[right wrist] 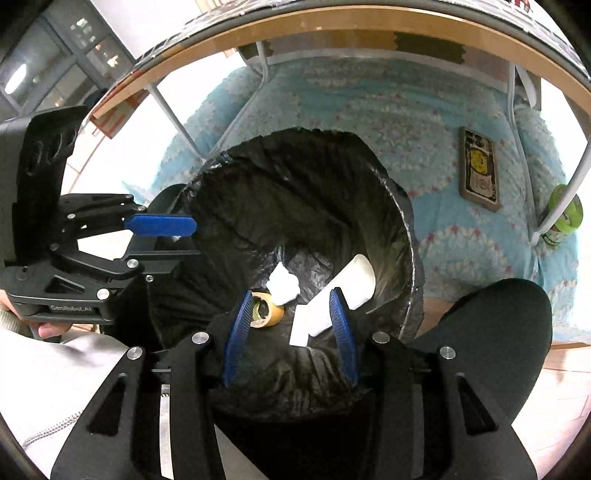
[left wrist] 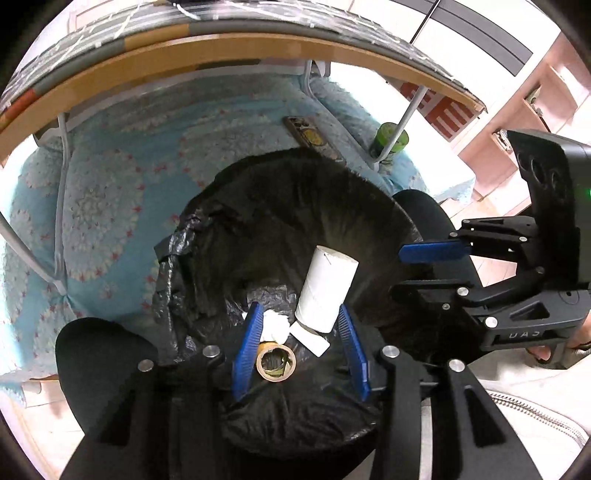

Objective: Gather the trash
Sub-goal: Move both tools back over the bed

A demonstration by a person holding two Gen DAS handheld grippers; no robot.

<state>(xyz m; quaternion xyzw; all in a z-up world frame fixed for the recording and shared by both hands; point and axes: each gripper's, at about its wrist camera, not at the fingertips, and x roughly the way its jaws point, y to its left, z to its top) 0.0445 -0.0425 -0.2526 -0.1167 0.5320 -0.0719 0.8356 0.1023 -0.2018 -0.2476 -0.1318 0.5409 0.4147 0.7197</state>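
Observation:
A bin lined with a black bag (left wrist: 295,206) (right wrist: 306,177) stands below both grippers. Inside lie a white paper cup (left wrist: 325,291) (right wrist: 347,291), a crumpled white tissue (left wrist: 275,326) (right wrist: 283,283), a brown tape roll (left wrist: 276,362) (right wrist: 266,314) and a flat white card (left wrist: 309,340) (right wrist: 300,329). My left gripper (left wrist: 301,350) is open and empty above the bin; it also shows in the right wrist view (right wrist: 162,236). My right gripper (right wrist: 290,332) is open and empty above the bin; it also shows in the left wrist view (left wrist: 432,266).
A wooden table edge (left wrist: 236,51) (right wrist: 332,26) arcs overhead on metal legs (left wrist: 399,122). A blue patterned quilt (left wrist: 110,206) (right wrist: 406,110) lies behind the bin, with a phone (left wrist: 312,136) (right wrist: 479,170) and a green can (left wrist: 389,142) (right wrist: 563,216) on it. Pink shelves (left wrist: 524,122) stand at right.

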